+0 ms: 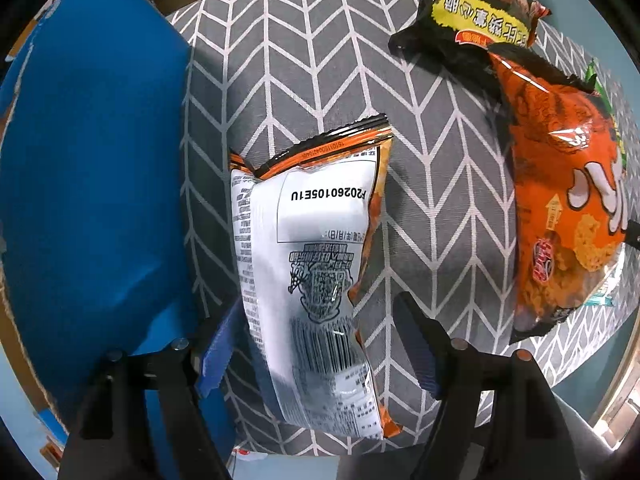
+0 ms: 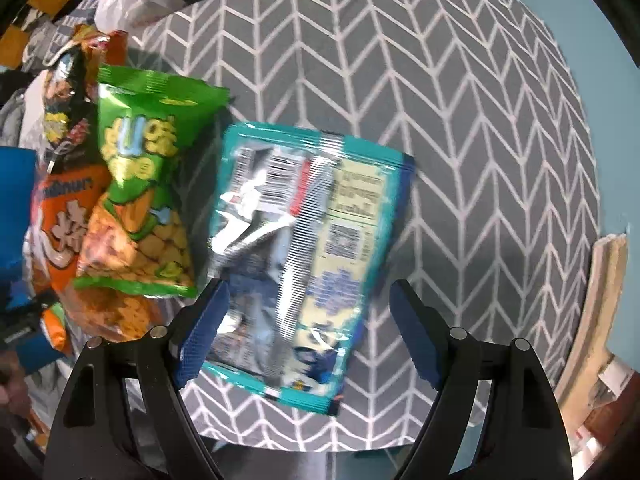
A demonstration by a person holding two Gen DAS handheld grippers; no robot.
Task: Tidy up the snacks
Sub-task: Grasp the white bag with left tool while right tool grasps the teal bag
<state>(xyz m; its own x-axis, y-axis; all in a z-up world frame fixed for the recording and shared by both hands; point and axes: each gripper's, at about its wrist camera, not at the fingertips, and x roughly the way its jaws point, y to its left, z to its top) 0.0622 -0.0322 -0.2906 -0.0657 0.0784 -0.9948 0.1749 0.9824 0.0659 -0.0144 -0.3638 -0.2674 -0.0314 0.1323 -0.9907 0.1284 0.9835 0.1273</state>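
Observation:
In the left wrist view a white and orange snack bag point(image 1: 316, 280) lies back-side up on the grey chevron cloth point(image 1: 320, 60). My left gripper point(image 1: 320, 344) is open, its fingers on either side of the bag's near end. In the right wrist view a teal foil snack bag point(image 2: 296, 256) lies back-side up on the same cloth. My right gripper point(image 2: 308, 340) is open and straddles its near end. The left pad point(image 2: 200, 340) is at the bag's edge; I cannot tell if it touches.
A blue box wall point(image 1: 92, 184) stands close on the left. An orange bag point(image 1: 568, 208) and a black and yellow bag point(image 1: 480, 8) lie on the right. In the right wrist view a green bag point(image 2: 144, 184) rests on an orange bag point(image 2: 60, 232) at the left. The table edge point(image 2: 596, 280) is at right.

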